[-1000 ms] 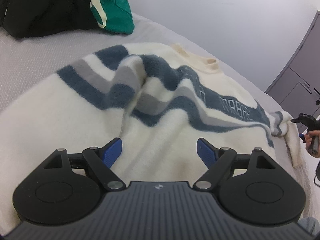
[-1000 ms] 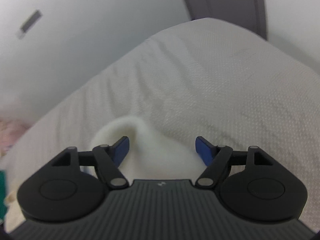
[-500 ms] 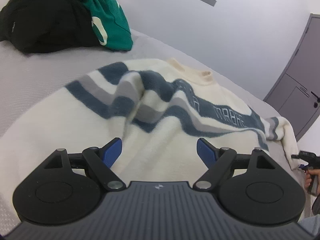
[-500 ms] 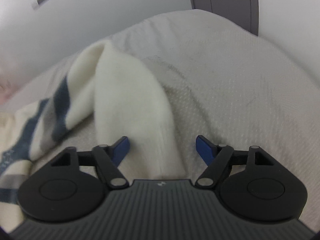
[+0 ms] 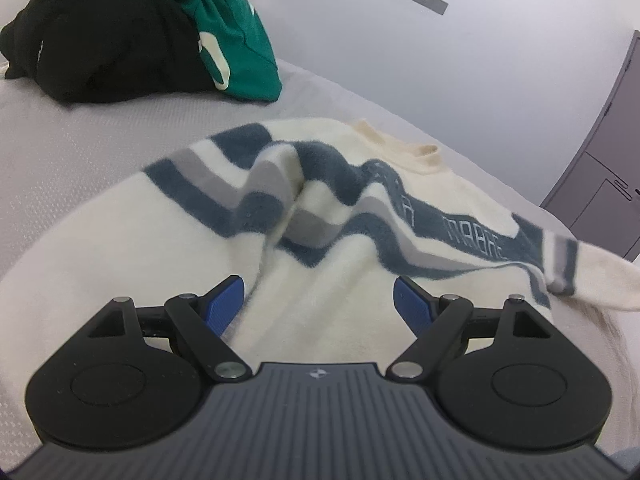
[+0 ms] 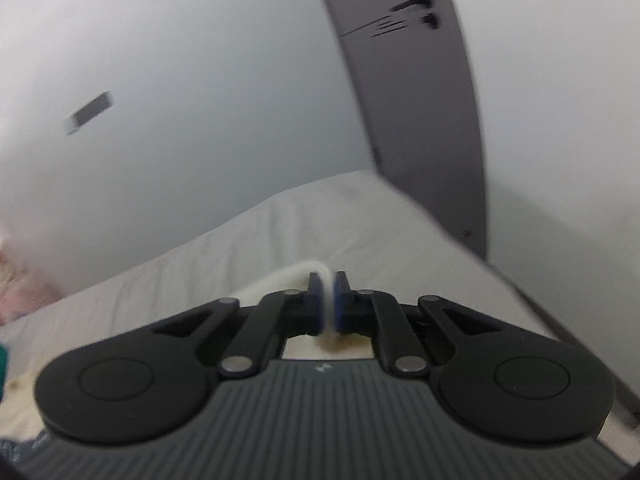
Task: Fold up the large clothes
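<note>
Left gripper (image 5: 318, 300): fingers spread wide, empty, above striped sweater (image 5: 360, 216). Right gripper (image 6: 329, 304): fingers pinching cream sleeve (image 6: 280, 280). Left view only: dark clothes pile (image 5: 120, 40), 11 o'clock.

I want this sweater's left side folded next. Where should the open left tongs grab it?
Probably the near cream edge of the sweater, just ahead of the open left tongs. It lies flat on the bed, so come in low from the near side and pinch a fold. The right tongs already grip the sleeve.

wall (image 5: 460, 60): pale, plain | door (image 6: 416, 100): grey | bed (image 5: 80, 152): grey cover
</note>
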`<state>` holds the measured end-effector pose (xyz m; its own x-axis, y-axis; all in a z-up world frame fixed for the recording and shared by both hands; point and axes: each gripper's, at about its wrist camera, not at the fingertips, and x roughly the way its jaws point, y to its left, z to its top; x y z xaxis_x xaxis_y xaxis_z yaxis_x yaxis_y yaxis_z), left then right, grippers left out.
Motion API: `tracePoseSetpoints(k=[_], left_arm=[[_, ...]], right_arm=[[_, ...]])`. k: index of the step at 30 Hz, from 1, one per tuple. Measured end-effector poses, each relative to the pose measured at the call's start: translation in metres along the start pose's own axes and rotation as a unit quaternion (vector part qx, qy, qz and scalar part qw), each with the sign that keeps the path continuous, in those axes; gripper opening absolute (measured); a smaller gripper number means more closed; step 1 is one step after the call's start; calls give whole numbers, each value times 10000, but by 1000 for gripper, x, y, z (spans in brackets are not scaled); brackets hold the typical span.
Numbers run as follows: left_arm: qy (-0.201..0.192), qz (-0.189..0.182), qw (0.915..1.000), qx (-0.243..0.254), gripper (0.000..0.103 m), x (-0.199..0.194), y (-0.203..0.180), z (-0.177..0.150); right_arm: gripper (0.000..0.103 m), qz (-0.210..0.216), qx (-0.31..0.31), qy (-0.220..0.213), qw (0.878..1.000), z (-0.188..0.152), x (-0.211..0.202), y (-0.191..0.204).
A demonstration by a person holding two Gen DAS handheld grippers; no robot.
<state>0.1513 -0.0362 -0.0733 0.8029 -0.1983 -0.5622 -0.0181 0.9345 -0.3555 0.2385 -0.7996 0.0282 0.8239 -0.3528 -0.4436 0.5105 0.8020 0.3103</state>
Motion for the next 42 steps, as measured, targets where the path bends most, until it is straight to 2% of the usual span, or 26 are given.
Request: tracePoseSetpoints(k=[5, 8, 11, 14, 18, 19, 21, 22, 23, 25, 26, 32, 42], left_arm=[[63, 104, 9999, 16, 85, 10, -7, 6], [70, 135, 9998, 117, 85, 14, -14, 9], [52, 183, 9994, 297, 85, 18, -21, 12], [74, 201, 9990, 394, 85, 23, -25, 12], [129, 173, 9989, 422, 85, 27, -24, 12], [146, 168, 9989, 423, 85, 27, -25, 12], [145, 208, 9987, 450, 85, 26, -25, 13], [116, 212, 9986, 467, 85, 23, -26, 14], [93, 189, 9986, 482, 85, 20, -27, 15], [19, 148, 9985, 518, 85, 11, -28, 17], [-22, 138, 9984, 541, 85, 6, -28, 18], [-136, -19, 9978, 653, 85, -23, -29, 25], [-508, -242, 9965, 616, 85, -78, -10, 29]], right_arm=[[8, -463, -382, 220, 9980, 13, 61, -4], [8, -740, -498, 512, 9947, -4, 99, -6], [8, -993, -360, 790, 9913, -25, 122, -24], [8, -1008, -220, 860, 9909, -47, 139, -32], [10, -973, -231, 666, 9928, -56, 143, -22], [12, -995, -143, 662, 9927, -56, 140, -23], [22, -1138, -119, 653, 9913, -52, 136, -18], [35, -1202, -234, 653, 9903, -53, 132, -12], [57, -1254, -368, 647, 9893, -53, 123, -9], [79, -1241, -489, 611, 9892, -55, 109, -4], [76, -1181, -487, 591, 9900, -52, 103, 0], [76, -735, -709, 527, 9934, -42, 49, 51], [77, 743, -1161, 372, 9898, -66, -73, 190]])
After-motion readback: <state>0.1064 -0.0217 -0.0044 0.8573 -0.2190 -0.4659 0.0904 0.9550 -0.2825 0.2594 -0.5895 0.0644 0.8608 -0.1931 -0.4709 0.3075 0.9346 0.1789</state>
